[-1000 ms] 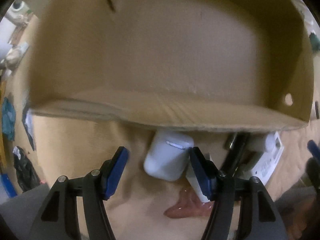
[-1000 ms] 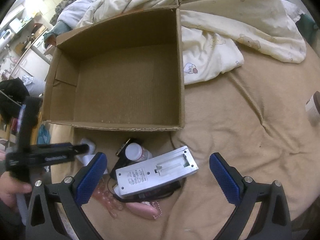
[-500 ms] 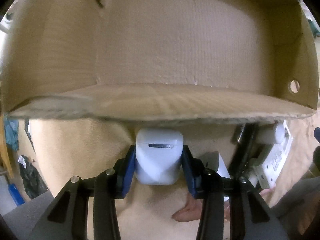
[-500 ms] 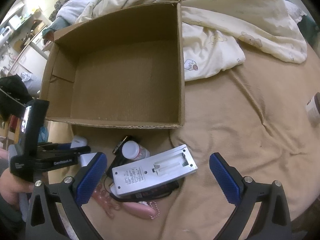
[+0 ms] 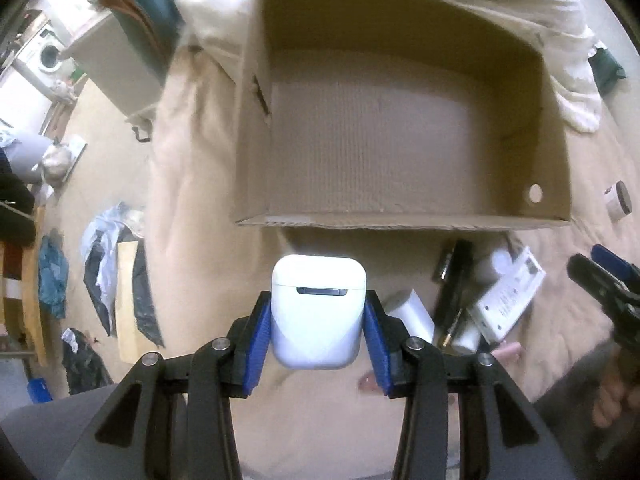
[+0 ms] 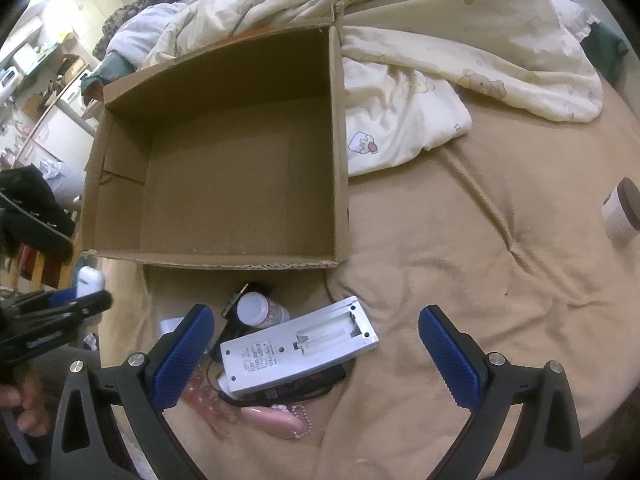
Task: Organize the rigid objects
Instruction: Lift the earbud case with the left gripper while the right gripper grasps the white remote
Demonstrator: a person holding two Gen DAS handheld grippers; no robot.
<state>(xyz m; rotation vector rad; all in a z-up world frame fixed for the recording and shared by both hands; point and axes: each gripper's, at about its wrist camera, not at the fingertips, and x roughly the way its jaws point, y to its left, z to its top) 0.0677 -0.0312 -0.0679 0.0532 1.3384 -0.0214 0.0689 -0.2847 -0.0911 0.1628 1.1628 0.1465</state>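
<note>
My left gripper (image 5: 318, 320) is shut on a white earbuds case (image 5: 318, 310) and holds it raised above the bed, in front of the near wall of an open cardboard box (image 5: 400, 222). The box (image 6: 224, 260) is empty. My right gripper (image 6: 316, 344) is open and empty, hovering over a pile in front of the box: a white flat device (image 6: 298, 350) lying face down, a white pill bottle (image 6: 260, 310), a black item with a cable (image 6: 288, 388) and a pink item (image 6: 276, 420). The left gripper also shows at the left edge of the right wrist view (image 6: 76, 300).
All lies on a tan bedspread (image 6: 480, 280). A cream printed quilt (image 6: 420, 92) is bunched behind and right of the box. A small jar with a brown lid (image 6: 622, 212) lies at the far right. A small white block (image 5: 412, 314) lies by the pile. Clutter covers the floor at left (image 5: 100, 264).
My left gripper closed on the earbuds case, then lifted it and drew back from the box, so the whole box now shows. The right gripper stayed open over the pile.
</note>
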